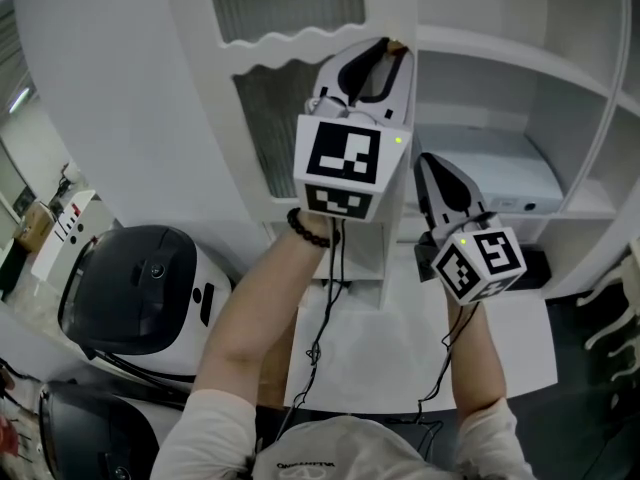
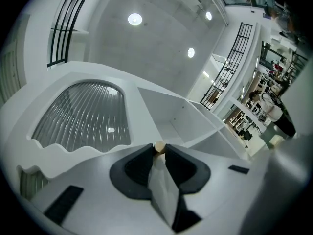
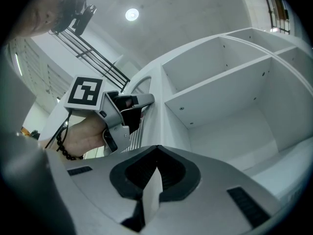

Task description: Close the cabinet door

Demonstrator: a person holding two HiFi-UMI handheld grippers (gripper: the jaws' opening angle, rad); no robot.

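grippers (image 1: pixel 380 56) x2 | cab door (image 1: pixel 265 118) x1 | knob (image 2: pixel 159 147) x1 | bracelet (image 1: pixel 312 230) x1 | blk domed units (image 1: pixel 140 288) x2

— What is held between the jaws of the left gripper (image 2: pixel 159 151)?
— A small tan knob (image 2: pixel 159 146) is pinched at their tips.
— What is seen behind it?
— A white cabinet door (image 2: pixel 142 126) is shown at the left, set with a ribbed glass panel (image 2: pixel 83 114) that is wavy along its lower edge. Open white shelves (image 2: pixel 181 119) are seen at the right. Round ceiling lights (image 2: pixel 135 19) are lit above.
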